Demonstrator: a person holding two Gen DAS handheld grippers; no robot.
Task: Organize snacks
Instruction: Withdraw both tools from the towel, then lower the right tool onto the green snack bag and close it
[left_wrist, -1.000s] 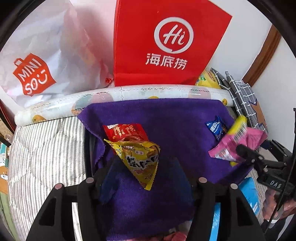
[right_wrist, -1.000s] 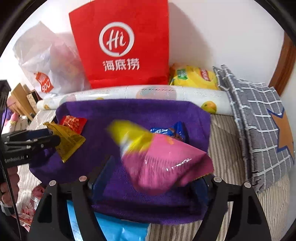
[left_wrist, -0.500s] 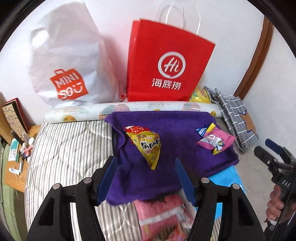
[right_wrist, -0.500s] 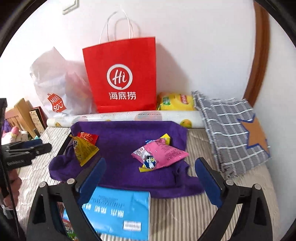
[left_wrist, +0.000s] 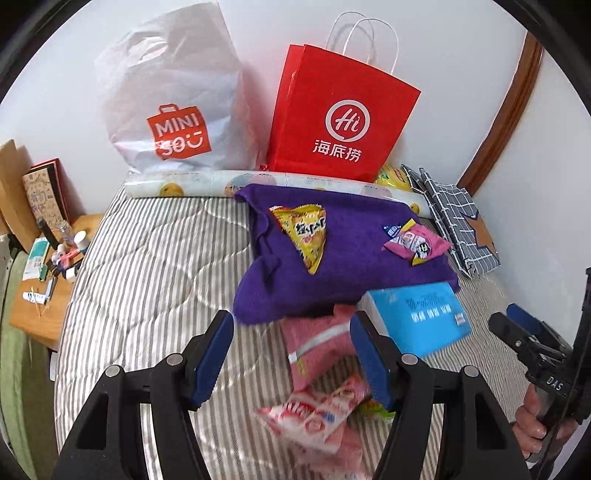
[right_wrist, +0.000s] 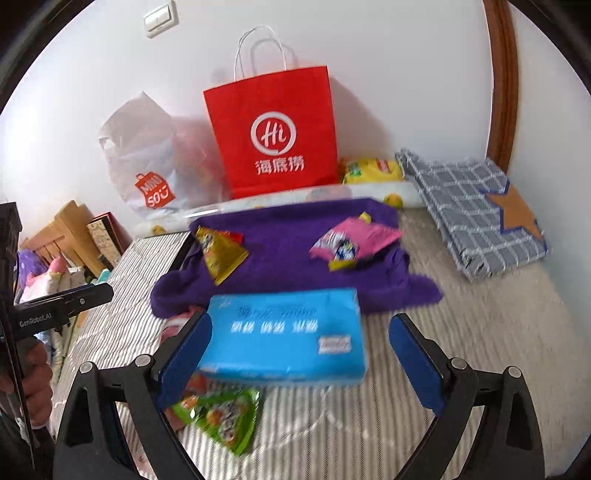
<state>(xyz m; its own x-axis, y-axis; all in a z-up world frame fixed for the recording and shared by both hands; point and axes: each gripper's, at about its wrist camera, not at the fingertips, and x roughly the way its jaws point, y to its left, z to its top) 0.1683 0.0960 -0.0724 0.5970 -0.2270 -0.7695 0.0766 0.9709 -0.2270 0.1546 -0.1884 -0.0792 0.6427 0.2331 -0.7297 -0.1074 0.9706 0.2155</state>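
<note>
A purple towel lies on the striped bed. On it rest a yellow snack packet at the left and a pink snack packet at the right. My left gripper hovers open, back from the towel's near edge, above pink snack packets on the bed; its pads press on nothing. My right gripper stands wide with its jaws closing a little, over a blue box that lies on the bed, not gripped. A green snack packet lies near its left finger.
A red paper bag and a white plastic bag lean on the wall behind a rolled mat. A folded checked cloth lies at the right. A cluttered bedside table stands left of the bed.
The right gripper let go of the pink packet, which now lies on the towel. Both grippers drew back and up from the towel, bringing the blue box and near packets into view.
</note>
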